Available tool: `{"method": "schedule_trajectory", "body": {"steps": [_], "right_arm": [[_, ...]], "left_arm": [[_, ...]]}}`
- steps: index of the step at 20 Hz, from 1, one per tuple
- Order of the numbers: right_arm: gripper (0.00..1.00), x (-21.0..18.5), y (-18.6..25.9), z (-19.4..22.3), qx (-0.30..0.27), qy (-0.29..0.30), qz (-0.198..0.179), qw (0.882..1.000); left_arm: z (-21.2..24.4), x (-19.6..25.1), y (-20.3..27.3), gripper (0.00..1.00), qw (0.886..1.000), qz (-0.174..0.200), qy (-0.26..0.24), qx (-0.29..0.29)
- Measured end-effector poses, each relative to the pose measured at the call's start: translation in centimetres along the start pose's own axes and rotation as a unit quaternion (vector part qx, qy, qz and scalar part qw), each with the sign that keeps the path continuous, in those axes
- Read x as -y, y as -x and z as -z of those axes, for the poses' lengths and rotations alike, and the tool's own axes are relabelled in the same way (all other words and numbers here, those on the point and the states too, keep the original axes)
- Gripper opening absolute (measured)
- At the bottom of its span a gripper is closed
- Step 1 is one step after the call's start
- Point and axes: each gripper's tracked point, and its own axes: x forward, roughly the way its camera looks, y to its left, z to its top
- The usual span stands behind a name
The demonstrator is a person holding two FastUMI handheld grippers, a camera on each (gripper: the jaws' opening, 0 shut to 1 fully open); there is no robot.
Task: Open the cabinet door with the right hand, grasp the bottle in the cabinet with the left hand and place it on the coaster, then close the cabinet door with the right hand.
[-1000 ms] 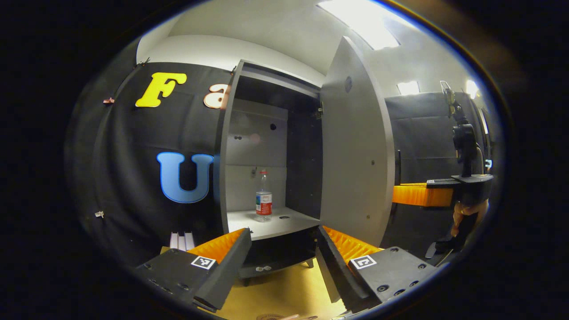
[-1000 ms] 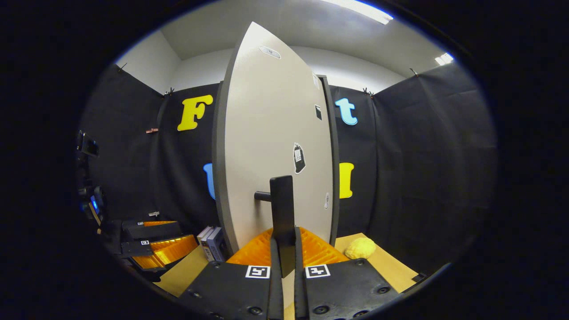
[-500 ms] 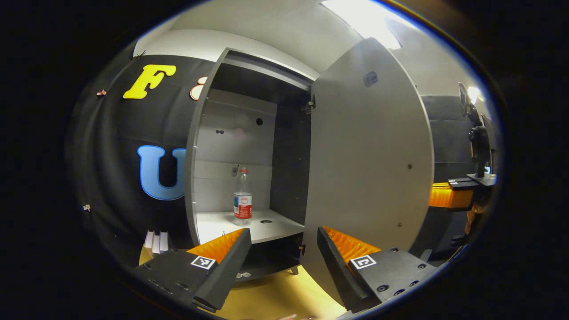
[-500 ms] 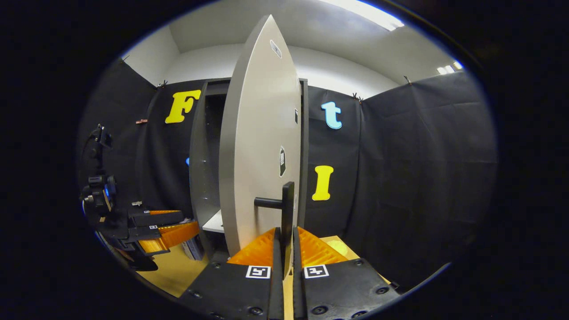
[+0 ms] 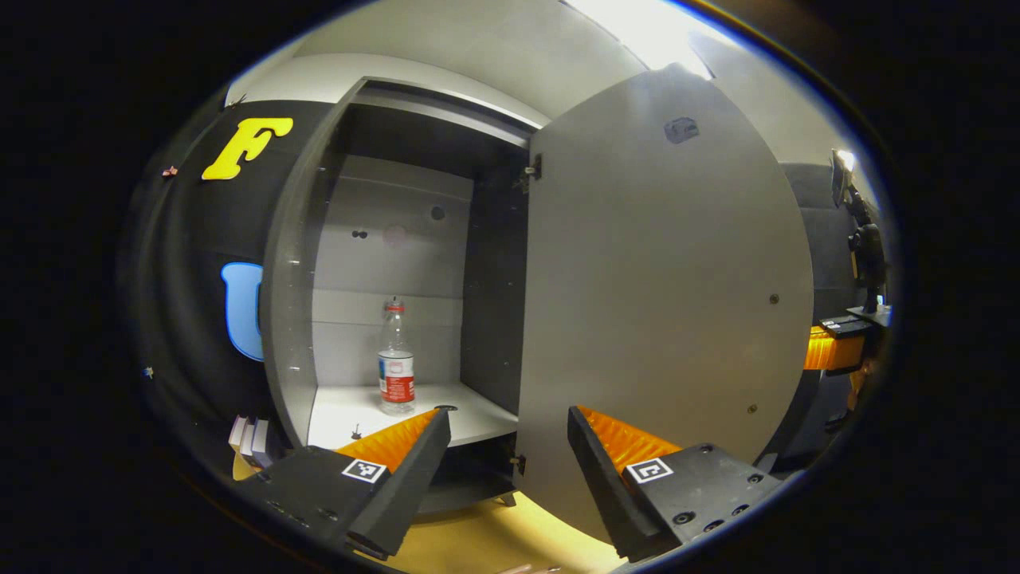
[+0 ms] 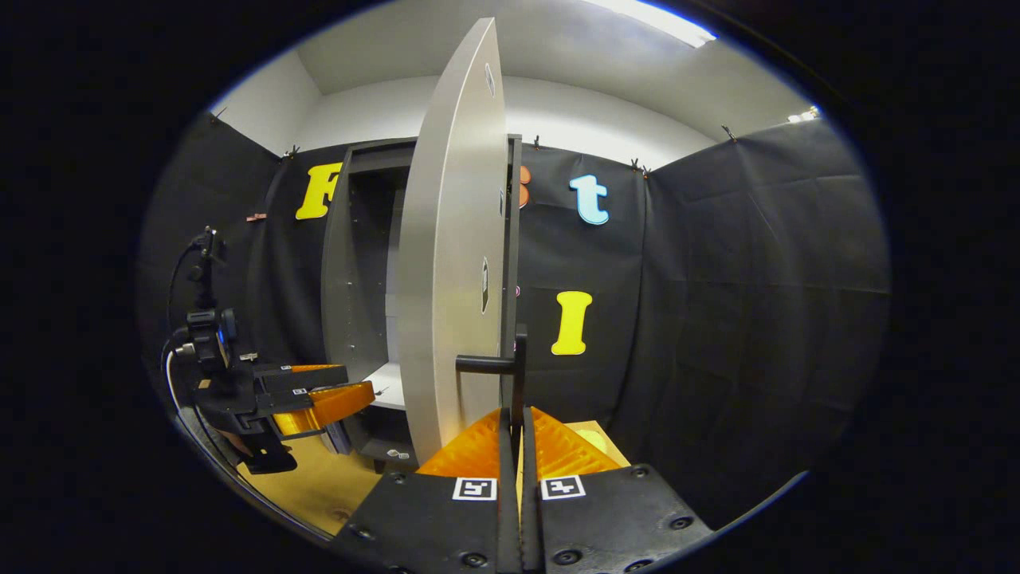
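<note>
- since a second ago the cabinet door (image 5: 669, 303) has swung wider, and my right gripper (image 6: 516, 434) fingers stay clamped on its handle (image 6: 510, 368).
- bottle (image 5: 395, 360) stands upright on the cabinet shelf (image 5: 446, 414), ahead and slightly left of my left gripper (image 5: 508, 446), whose fingers are spread and empty.
- left gripper is nearer; i'd reach straight in.

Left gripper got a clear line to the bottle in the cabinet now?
Probably yes. The cabinet door is swung wide, held by the right gripper on its handle. The bottle stands alone on the shelf ahead of the open left gripper.
</note>
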Motion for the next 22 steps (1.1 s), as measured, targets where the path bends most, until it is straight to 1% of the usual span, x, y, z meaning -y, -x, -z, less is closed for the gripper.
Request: {"method": "schedule_trajectory", "body": {"steps": [2, 4, 6, 7, 8, 9, 10, 11, 13, 14, 15, 16, 17, 18, 19, 22], "right_arm": [[0.06, 0.8, -0.1, 0.0, 0.001, -0.004, -0.016, 1.0], [0.06, 2.4, -0.2, 0.2, 0.002, -0.013, -0.028, 1.0], [0.06, 3.5, -0.1, 0.4, 0.003, -0.024, -0.04, 0.999], [0.06, 3.3, 0.1, 0.4, 0.002, -0.032, -0.055, 0.998], [0.06, 2.9, 0.3, 0.5, 0.002, -0.037, -0.073, 0.997], [0.07, 2.6, 0.2, 0.6, 0.001, -0.035, -0.085, 0.996], [0.08, 2.5, 0.4, 0.9, -0.002, -0.029, -0.094, 0.995], [0.08, 2.8, 0.8, 1.3, -0.005, -0.022, -0.098, 0.995], [0.08, 3.2, 1.5, 1.4, -0.006, -0.019, -0.099, 0.995], [0.08, 3.6, 2.2, 1.3, -0.003, -0.023, -0.098, 0.995], [0.07, 4.1, 3.0, 1.3, 0.002, -0.03, -0.096, 0.995], [0.09, 4.8, 4.0, 1.0, 0.011, -0.04, -0.091, 0.995], [0.12, 5.7, 4.7, 0.5, 0.019, -0.048, -0.083, 0.995], [0.12, 6.6, 5.1, 0.2, 0.026, -0.056, -0.072, 0.996], [0.12, 7.6, 5.3, 0.3, 0.03, -0.059, -0.052, 0.996], [0.12, 11.9, 5.0, 1.8, 0.023, -0.049, 0.026, 0.998]], "left_arm": [[-0.1, 1.3, -1.1, 0.94, 1.0, 0.004, -0.001, 0.005], [-0.2, 2.4, -1.9, 0.93, 1.0, 0.006, -0.008, 0.013], [-0.8, 3.0, -2.4, 0.93, 0.999, -0.008, -0.036, 0.029], [-1.2, 3.1, -2.5, 0.89, 0.998, -0.017, -0.055, 0.036], [-1.4, 3.2, -2.9, 0.93, 0.996, -0.023, -0.074, 0.044], [-1.6, 3.4, -3.2, 0.93, 0.994, -0.024, -0.09, 0.049], [-1.5, 3.7, -3.8, 0.89, 0.993, -0.026, -0.101, 0.052], [-1.4, 3.8, -4.1, 0.93, 0.993, -0.028, -0.106, 0.051], [-1.1, 3.4, -4.8, 0.94, 0.993, -0.037, -0.103, 0.045], [-1.0, 3.0, -5.2, 0.94, 0.993, -0.039, -0.101, 0.044], [-1.2, 2.4, -5.7, 0.94, 0.993, -0.047, -0.103, 0.044], [-1.3, 1.3, -6.1, 0.93, 0.991, -0.061, -0.108, 0.044], [-1.3, 0.1, -6.6, 0.98, 0.99, -0.077, -0.113, 0.043], [-1.4, -1.3, -7.2, 0.93, 0.988, -0.092, -0.118, 0.043], [-1.6, -2.6, -7.8, 0.93, 0.986, -0.106, -0.123, 0.044], [-2.2, -6.5, -9.7, 0.94, 0.978, -0.149, -0.138, 0.052]]}}
